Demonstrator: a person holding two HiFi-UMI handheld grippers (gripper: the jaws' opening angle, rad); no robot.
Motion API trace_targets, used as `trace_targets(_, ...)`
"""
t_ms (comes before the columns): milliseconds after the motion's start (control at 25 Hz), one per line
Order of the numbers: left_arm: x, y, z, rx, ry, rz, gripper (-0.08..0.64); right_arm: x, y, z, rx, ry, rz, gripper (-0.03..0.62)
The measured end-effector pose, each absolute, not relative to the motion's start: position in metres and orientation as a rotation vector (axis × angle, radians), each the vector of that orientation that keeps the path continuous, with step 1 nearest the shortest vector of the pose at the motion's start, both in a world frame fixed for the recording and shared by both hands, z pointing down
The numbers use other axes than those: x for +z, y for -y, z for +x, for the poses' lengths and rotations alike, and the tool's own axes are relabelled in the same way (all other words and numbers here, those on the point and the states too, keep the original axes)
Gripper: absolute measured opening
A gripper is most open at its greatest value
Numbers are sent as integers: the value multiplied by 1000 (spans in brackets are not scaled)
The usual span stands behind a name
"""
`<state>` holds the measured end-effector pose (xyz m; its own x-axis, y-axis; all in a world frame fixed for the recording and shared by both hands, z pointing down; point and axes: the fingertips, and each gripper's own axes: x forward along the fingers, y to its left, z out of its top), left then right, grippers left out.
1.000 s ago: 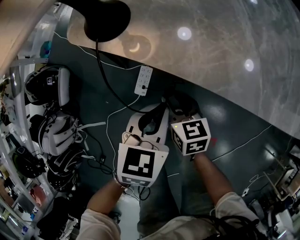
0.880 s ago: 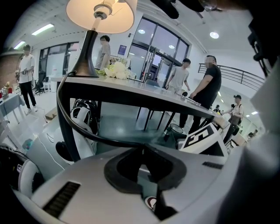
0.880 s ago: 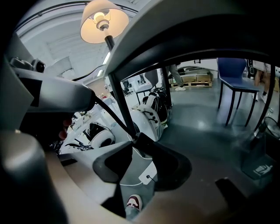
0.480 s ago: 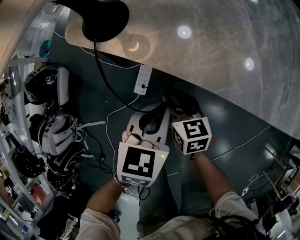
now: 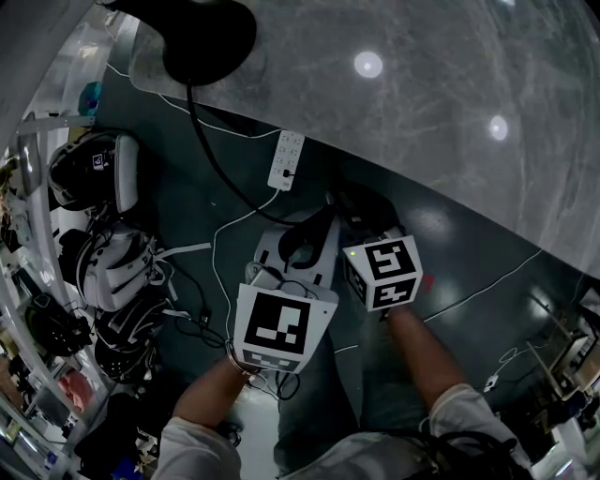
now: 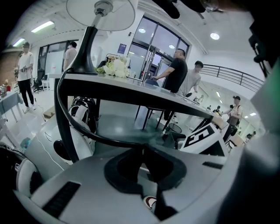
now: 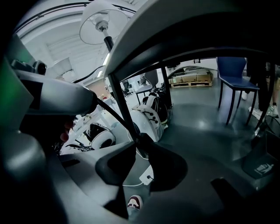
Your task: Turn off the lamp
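Observation:
The black lamp base (image 5: 202, 37) stands on the glass table (image 5: 422, 122) at top left, and no warm light shows on the glass around it. Its black cord (image 5: 211, 155) hangs off the table and runs down to both grippers. My left gripper (image 6: 142, 148) is shut on the cord (image 6: 87, 133), which leads up to the lamp base (image 6: 100, 13). My right gripper (image 7: 139, 142) sits just right of the left one; its jaws are closing, and the pads press a dark lump on the cord (image 7: 118, 105), seemingly the inline switch. In the head view the left gripper (image 5: 305, 239) and right gripper (image 5: 336, 208) almost touch.
A white power strip (image 5: 287, 159) lies on the dark floor under the table edge. Helmets and bags (image 5: 94, 169) crowd the shelving at left. Several people (image 6: 175, 74) stand beyond the table. A blue chair (image 7: 236, 74) stands at right.
The warm glow on the glass near the lamp base has gone; the table now looks grey. The right gripper's jaws have narrowed. Neither hand has shifted.

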<state>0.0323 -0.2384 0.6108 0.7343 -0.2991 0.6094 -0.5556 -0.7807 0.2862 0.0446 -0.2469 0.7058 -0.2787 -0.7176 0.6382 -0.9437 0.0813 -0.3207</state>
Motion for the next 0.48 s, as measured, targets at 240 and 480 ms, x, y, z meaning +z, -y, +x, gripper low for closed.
trace_targets(240, 611, 238, 32, 762, 656, 2481, 23, 705, 245, 46, 1009, 2052, 1652, 86)
trace_targets(480, 612, 238, 32, 758, 656, 2480, 23, 706, 244, 44, 1018, 2057, 1649, 84)
